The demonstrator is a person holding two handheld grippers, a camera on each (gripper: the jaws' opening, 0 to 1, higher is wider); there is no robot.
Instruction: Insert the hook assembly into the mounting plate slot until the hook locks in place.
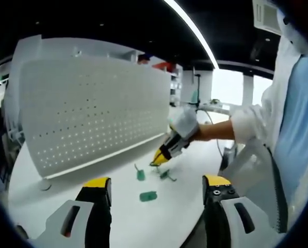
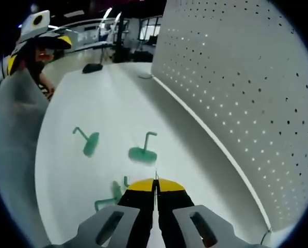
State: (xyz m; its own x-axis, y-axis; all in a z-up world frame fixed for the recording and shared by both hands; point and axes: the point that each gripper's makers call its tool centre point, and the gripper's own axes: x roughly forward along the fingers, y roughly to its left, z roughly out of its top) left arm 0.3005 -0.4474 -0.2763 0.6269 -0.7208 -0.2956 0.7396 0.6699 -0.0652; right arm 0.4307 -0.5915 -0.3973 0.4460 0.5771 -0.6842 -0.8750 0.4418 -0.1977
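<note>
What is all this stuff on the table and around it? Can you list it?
Green hooks: three, green, lying on the table in front of the pegboard.
Pegboard: one, white, perforated, standing upright on the table.
Table: one, white.
Right gripper: one, yellow-tipped, fingers shut, low over the hooks, held in a gloved hand.
Left gripper: one, yellow-tipped fingers apart, holding nothing.
Person: white sleeve.

Person in white coat with handheld claws

A white lab coat sleeve (image 1: 249, 121) covers a light blue shirt (image 1: 295, 119); each grey claw (image 1: 156, 188) has black jaws tipped yellow.
</note>
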